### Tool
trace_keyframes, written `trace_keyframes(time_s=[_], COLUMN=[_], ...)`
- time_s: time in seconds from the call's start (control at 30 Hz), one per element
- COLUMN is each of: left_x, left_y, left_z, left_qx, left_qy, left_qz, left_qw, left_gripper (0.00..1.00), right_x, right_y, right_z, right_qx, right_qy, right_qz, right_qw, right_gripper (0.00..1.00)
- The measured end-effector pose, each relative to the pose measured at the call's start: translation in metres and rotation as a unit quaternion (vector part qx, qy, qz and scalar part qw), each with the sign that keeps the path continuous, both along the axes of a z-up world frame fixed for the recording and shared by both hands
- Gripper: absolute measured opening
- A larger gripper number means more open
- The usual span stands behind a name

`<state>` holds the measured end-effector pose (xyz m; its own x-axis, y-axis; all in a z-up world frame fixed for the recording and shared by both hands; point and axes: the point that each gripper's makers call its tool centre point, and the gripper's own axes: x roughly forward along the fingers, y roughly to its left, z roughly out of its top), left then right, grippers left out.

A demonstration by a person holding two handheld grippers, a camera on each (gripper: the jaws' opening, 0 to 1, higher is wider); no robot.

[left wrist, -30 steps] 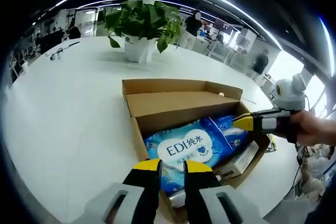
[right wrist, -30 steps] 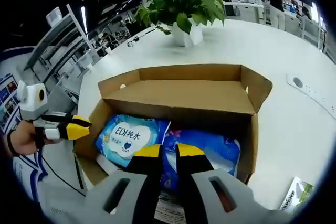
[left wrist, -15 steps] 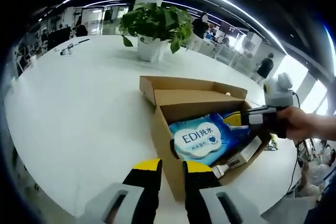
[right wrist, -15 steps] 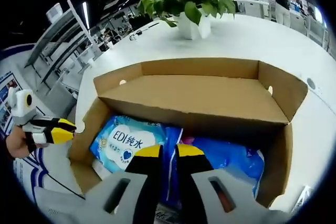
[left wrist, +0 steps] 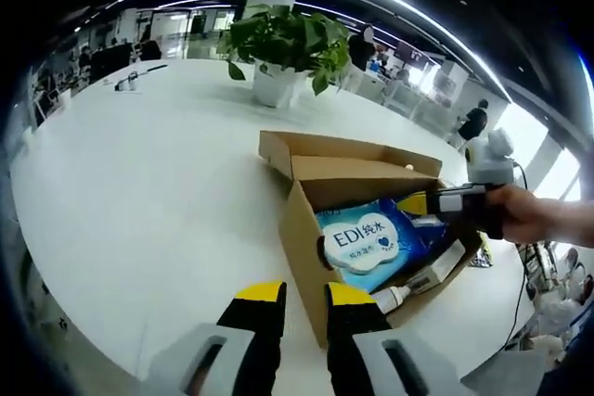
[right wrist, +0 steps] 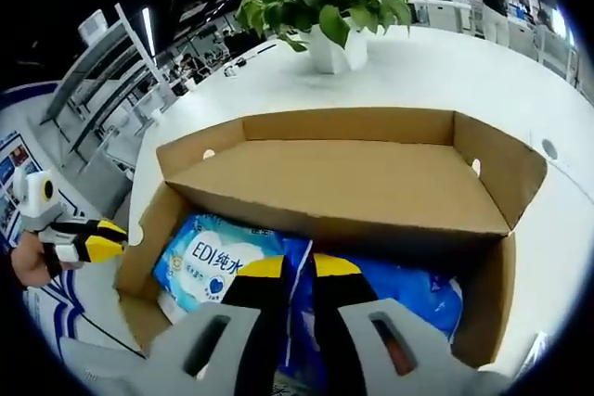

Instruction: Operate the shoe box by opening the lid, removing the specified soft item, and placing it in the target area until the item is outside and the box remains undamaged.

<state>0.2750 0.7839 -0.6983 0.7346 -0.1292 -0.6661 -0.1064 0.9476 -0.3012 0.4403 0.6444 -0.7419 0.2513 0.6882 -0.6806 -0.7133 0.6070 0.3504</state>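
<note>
Ahead of the left claw (left wrist: 303,292), on the white worktop (left wrist: 139,192), stands the shoe box (left wrist: 306,234) of plain brown cardboard, its lid (left wrist: 357,159) folded back on the far side. Inside lies a soft blue pack (left wrist: 365,240) with a white cloud-shaped label reading "EDI" followed by Chinese characters, a small dark heart below them. The left claw's yellow-tipped jaws stand close together with a narrow gap between them and grip nothing; they hang just short of the box's near wall, over bare worktop. To the right of the box, a person's hand (left wrist: 538,217) holds the right claw (left wrist: 415,203) level, its yellow tip reaching over the box's far right edge above the pack.

In the right gripper view, the right claw (right wrist: 289,269) points down into the open box (right wrist: 483,164). Its jaws are nearly closed, a thin gap showing; whether they pinch anything I cannot tell. Just left of its tips lies the labelled pack (right wrist: 218,257), and under and right of them a second blue wrapper (right wrist: 408,289). Far to the left, beyond the box's side wall, a hand (right wrist: 28,261) holds the left claw (right wrist: 116,238). Beyond the lid, a potted plant (right wrist: 325,2) stands on the worktop. The cardboard looks whole, with no tear visible.
</note>
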Motion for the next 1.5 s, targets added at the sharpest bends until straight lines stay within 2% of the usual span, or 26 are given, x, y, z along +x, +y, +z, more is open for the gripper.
trace_keyframes(time_s=[0.37,0.63,1.27,1.43,1.5], left_x=[0.003,0.005,0.005,0.003,0.003], left_y=[-0.002,-0.004,0.004,0.006,0.007], left_z=[0.004,0.004,0.0,0.0,0.0], left_qx=[-0.003,-0.006,-0.025,-0.026,-0.027], left_qy=[-0.004,-0.004,-0.009,-0.011,-0.011], left_qz=[0.003,0.005,0.035,0.038,0.04], left_qw=[1.0,1.0,0.999,0.9989,0.9987], left_gripper=[0.16,0.16,0.16,0.16,0.16], right_x=[-0.005,-0.016,-0.014,-0.017,-0.02], right_y=[0.003,0.001,0.001,-0.002,0.0], right_z=[-0.006,0.005,-0.001,0.003,0.004], right_qx=[0.001,0.011,0.028,0.031,0.041], right_qy=[0.016,0.025,0.041,0.041,0.05], right_qz=[-0.002,-0.002,-0.006,-0.006,-0.003], right_qw=[0.9999,0.9996,0.9987,0.9987,0.9979], right_gripper=[0.04,0.04,0.02,0.03,0.08])
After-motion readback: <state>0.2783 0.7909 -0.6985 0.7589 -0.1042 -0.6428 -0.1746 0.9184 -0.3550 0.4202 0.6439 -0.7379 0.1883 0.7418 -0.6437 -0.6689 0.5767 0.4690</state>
